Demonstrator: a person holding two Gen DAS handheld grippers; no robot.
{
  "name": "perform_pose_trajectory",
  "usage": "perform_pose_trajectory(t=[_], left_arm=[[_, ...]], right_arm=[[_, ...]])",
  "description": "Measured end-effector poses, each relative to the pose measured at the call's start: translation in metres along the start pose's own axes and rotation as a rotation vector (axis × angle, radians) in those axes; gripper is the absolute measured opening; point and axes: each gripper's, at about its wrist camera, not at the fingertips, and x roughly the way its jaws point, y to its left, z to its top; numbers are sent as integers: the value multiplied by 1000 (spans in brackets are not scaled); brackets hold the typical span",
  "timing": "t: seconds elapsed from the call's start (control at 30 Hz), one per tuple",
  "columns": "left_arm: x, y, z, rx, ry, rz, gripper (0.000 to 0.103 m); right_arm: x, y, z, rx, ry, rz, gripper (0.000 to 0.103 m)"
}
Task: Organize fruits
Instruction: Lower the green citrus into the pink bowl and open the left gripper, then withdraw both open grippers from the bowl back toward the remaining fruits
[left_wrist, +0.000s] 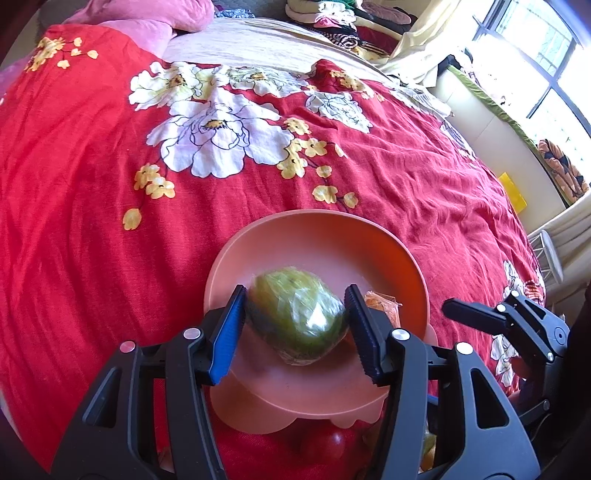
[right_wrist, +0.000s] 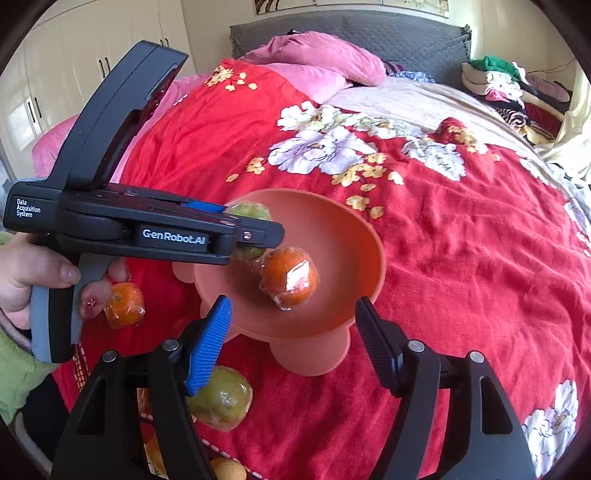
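A red bedspread with white and yellow flowers covers the bed, with pink pillows at its head before a grey headboard and a heap of folded clothes at the far corner. White wardrobe doors stand along one wall, and a bright window shows in the left wrist view.

A salmon-pink footed bowl sits on the bedspread. Inside it lies a plastic-wrapped orange fruit, free of any gripper. Beside it, over the bowl, the left gripper clasps a wrapped green fruit, its pads pressed against both sides of the fruit. A person's hand works this gripper's handle, and its black body crosses in front of the bowl's near-left rim in the right wrist view, hiding part of the green fruit.

The right gripper hangs just before the bowl with its jaws standing wide apart and nothing between them; the bowl's foot shows in the gap.

More wrapped fruit lies on the bedspread outside the bowl: a small orange one just under the person's fingers, a green-yellow one behind the right gripper's blue pad, and another orange one at the bottom edge.
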Motion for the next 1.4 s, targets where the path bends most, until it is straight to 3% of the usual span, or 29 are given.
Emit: perform_pose_trajectory(t=[0.47,0.83,1.13,1.4], left_arm=[[-38,1,3,-10,-85,23,59],[-74,4,-13,-32,-162,51,81],[-98,12,-28,-54,-205,85,93],[-104,7,-41,-58,-209,85,93]], right_arm=[[-28,-4,1,30,-57,-34,77],[-39,-1,3,34,-89,-62,89],[-46,4,1,39,-111,-77,94],[-57,7,0,44,-129,-82,97]])
